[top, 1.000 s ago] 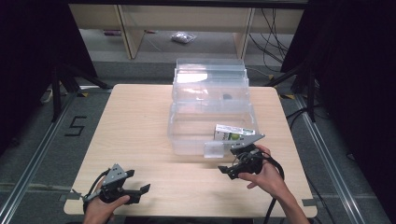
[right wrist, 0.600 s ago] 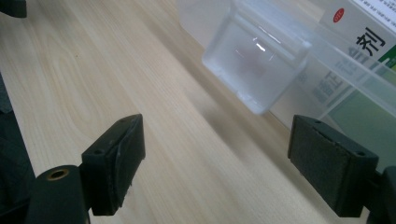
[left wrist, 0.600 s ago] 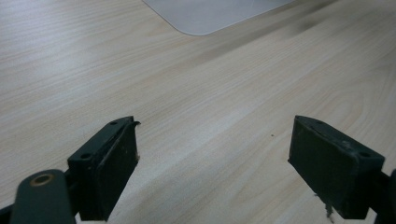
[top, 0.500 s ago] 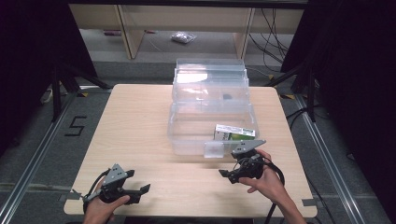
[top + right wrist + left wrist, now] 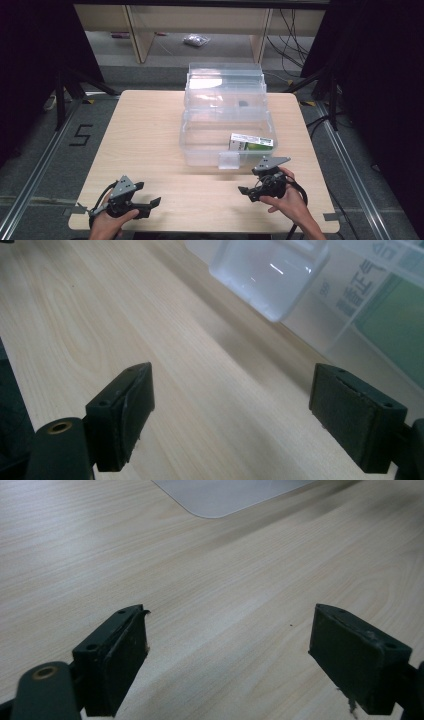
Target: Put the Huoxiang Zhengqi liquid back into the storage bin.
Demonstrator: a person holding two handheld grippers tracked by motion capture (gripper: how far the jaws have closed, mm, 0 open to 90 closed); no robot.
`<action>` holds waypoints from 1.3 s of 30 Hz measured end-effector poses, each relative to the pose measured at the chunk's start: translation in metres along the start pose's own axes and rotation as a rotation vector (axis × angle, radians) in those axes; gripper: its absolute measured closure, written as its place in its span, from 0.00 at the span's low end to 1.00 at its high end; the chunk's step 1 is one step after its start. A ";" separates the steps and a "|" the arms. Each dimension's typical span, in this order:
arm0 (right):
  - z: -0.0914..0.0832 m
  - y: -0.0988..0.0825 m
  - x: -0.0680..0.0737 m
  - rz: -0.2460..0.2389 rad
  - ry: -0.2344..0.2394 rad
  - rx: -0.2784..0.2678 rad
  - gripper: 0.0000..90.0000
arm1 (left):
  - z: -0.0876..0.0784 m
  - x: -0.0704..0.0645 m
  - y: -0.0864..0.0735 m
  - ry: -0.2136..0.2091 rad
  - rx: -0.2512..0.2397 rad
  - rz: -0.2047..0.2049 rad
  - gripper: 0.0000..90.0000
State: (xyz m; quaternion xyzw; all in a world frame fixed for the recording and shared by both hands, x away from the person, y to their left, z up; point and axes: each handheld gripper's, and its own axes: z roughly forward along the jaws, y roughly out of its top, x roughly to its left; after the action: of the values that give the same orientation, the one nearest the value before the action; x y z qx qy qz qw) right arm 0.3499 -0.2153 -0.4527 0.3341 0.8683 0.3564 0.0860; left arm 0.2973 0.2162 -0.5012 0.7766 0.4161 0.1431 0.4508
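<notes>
A clear plastic box (image 5: 200, 145) stands at the table's middle with its lid (image 5: 225, 82) tipped open behind it. A green and white carton (image 5: 251, 142) lies inside at the right; through the box wall it appears as the carton (image 5: 390, 305) in the right gripper view. My right gripper (image 5: 248, 187) hovers just in front of the box, open, jaws pointing left, with the box's front latch (image 5: 270, 275) ahead. My left gripper (image 5: 148, 195) rests open near the front left edge, jaws pointing right. Bare wood lies between both pairs of jaws.
The wooden table (image 5: 145, 130) has bare room left of the box. A rounded pale corner of the box (image 5: 225, 495) is far ahead in the left gripper view. Shelving and a small bag (image 5: 193, 40) lie on the floor beyond the table.
My right gripper has drawn back from the box front toward the table's near edge. The left gripper has stayed put.
</notes>
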 end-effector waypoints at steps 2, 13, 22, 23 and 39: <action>0.001 -0.002 -0.002 -0.015 0.003 -0.008 0.21 | 0.000 0.000 0.000 0.000 0.003 0.004 0.17; 0.002 -0.018 -0.003 0.040 -0.017 0.004 0.21 | 0.000 0.001 0.000 0.002 0.003 0.008 0.16; 0.000 -0.029 -0.001 0.061 -0.033 0.013 0.19 | 0.000 0.000 0.000 -0.002 -0.003 0.004 0.17; -0.001 -0.032 0.000 0.071 -0.034 0.044 0.19 | 0.000 0.000 0.000 -0.002 -0.004 0.003 0.16; 0.000 -0.047 0.005 0.055 -0.036 0.032 0.19 | 0.000 0.000 0.000 0.003 -0.004 0.005 0.17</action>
State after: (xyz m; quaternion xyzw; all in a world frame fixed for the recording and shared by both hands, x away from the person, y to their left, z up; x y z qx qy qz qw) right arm 0.3220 -0.2364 -0.4838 0.3654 0.8628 0.3386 0.0863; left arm 0.2969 0.2162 -0.5007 0.7765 0.4147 0.1462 0.4513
